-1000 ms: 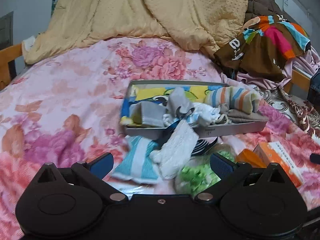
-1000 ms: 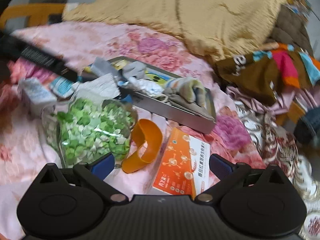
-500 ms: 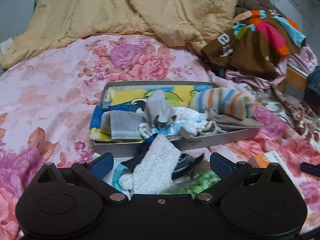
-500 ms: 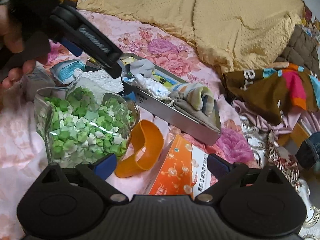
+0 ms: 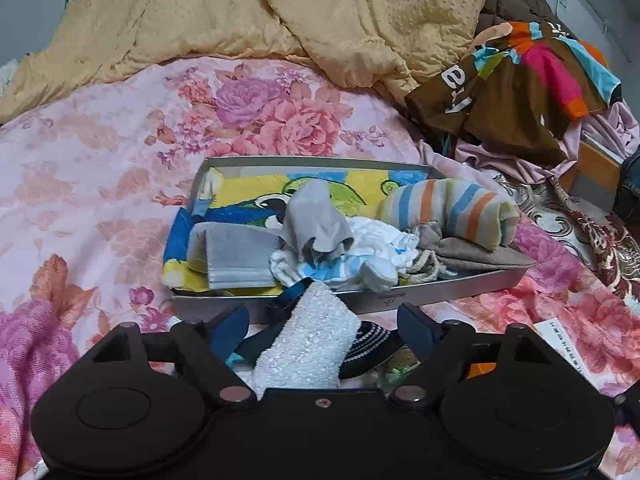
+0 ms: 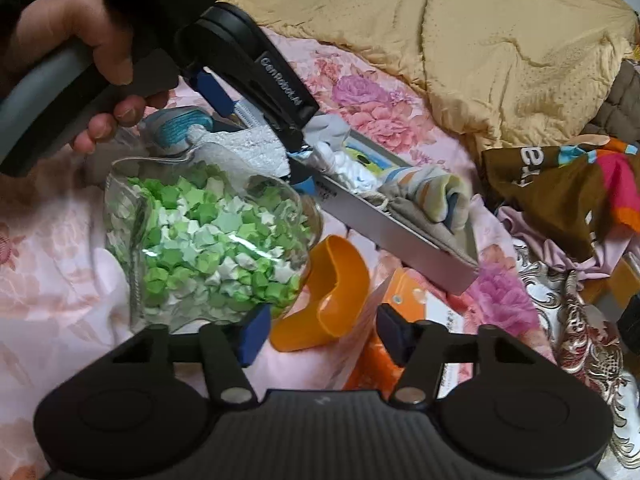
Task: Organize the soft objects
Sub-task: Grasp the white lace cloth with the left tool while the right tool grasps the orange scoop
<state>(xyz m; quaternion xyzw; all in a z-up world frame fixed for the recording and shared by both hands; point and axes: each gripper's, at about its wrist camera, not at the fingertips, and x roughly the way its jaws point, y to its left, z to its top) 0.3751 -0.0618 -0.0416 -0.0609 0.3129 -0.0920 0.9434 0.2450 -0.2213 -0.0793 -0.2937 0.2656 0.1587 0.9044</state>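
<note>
Left gripper point(image 5: 322, 330) jaws are closing, white fuzzy sock point(image 5: 310, 344) between them, blue pads not yet on it as far as I can see. Right gripper point(image 6: 320, 338) jaws are closing too, with the orange scoop point(image 6: 326, 292) sitting in the gap, untouched.

Key relation: the sock lies dead ahead of the left gripper, just short of the near edge of the grey tray point(image 5: 440, 292). Its long axis runs roughly along the pointing line, tilted toward the tray, so the pads come in across its width. My read is the left hand is the nearer one for this pick; the right one points at the scoop and the jar of green paper stars point(image 6: 208, 236), neither soft.

A dark striped sock point(image 5: 368, 350) sits just right of the white one, partly under it.

In the tray: folded grey cloth point(image 5: 236, 256) at the left end, white and blue socks point(image 5: 352, 256) mid, striped rolled sock point(image 5: 448, 212) at the right end.

Beyond the far edge: floral bedspread point(image 5: 100, 180), then yellow quilt point(image 5: 280, 20).

Writing: "GenRobot.AI" on the left gripper's side in the right view. Orange box point(image 6: 384, 356) print too small to read. Large white letters on the brown garment point(image 5: 520, 88), partly folded away.
</note>
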